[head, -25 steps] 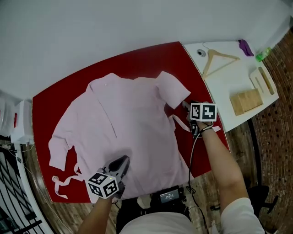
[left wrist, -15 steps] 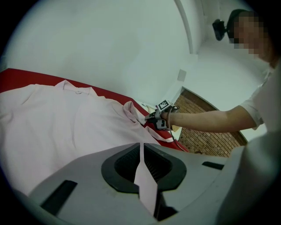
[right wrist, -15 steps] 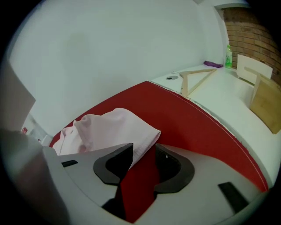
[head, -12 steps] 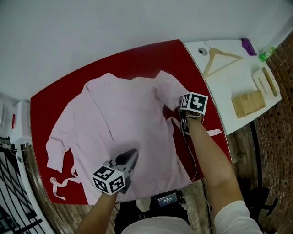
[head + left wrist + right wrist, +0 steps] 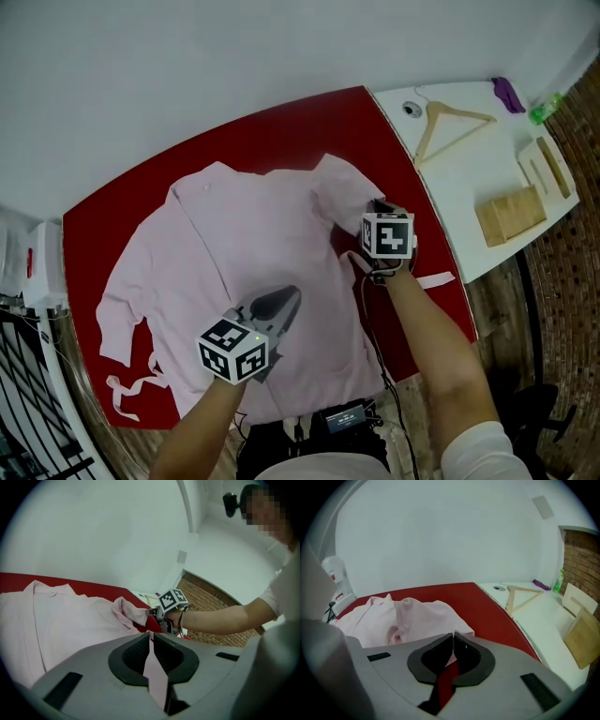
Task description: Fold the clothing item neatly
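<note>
**A:** Shirt, where?

**B:** The pink shirt (image 5: pixel 253 234) is spread on the red tabletop (image 5: pixel 141 197), collar end away from me.

**A:** Left side?

**B:** My left claw (image 5: pixel 291 298) is clamped on a pink fold of the shirt's lower part. It's tilted shallowly down and aims toward my other claw. My left forearm (image 5: pixel 192 436) comes in from the bottom edge.

**A:** Right?

**B:** My right claw (image 5: pixel 374 203) is pitched steeply down at the sleeve (image 5: pixel 342 186). Its jaws have just been closing and now pinch the sleeve's edge, which is raised off the tabletop. My right forearm (image 5: pixel 431 337) is stretched long.
</note>
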`<action>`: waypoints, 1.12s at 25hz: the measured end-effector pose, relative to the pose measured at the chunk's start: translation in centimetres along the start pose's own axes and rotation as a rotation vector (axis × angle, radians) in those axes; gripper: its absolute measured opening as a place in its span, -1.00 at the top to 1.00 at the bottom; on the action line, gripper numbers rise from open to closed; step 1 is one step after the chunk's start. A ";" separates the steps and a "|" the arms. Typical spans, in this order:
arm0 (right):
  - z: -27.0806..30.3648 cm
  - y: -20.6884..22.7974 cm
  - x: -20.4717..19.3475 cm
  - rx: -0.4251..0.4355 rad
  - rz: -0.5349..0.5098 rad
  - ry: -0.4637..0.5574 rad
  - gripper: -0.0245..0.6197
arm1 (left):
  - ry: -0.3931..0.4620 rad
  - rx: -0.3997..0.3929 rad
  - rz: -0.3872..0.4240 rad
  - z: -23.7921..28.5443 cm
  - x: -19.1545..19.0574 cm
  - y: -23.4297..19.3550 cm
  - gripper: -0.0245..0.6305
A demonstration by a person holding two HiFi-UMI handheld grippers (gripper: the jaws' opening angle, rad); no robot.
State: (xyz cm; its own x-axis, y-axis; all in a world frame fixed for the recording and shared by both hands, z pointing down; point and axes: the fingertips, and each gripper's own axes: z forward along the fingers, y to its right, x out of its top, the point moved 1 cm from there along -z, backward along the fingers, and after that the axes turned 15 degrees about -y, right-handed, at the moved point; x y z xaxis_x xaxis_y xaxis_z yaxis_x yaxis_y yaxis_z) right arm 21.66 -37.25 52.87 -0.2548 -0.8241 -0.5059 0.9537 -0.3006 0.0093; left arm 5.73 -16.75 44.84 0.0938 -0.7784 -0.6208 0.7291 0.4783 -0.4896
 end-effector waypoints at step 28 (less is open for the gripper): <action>-2.8 -9.5 -0.7 -0.148 -0.549 0.265 0.86 | -0.286 0.049 0.330 12.8 12.5 -3.8 0.71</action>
State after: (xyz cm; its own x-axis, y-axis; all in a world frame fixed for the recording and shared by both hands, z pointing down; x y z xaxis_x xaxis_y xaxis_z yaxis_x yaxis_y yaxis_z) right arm 13.17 -32.50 50.72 -0.6837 -0.4157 -0.5998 0.7118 -0.5612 -0.4223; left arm 12.81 -33.46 46.76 0.5062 -0.6716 -0.5410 0.6593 0.7058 -0.2591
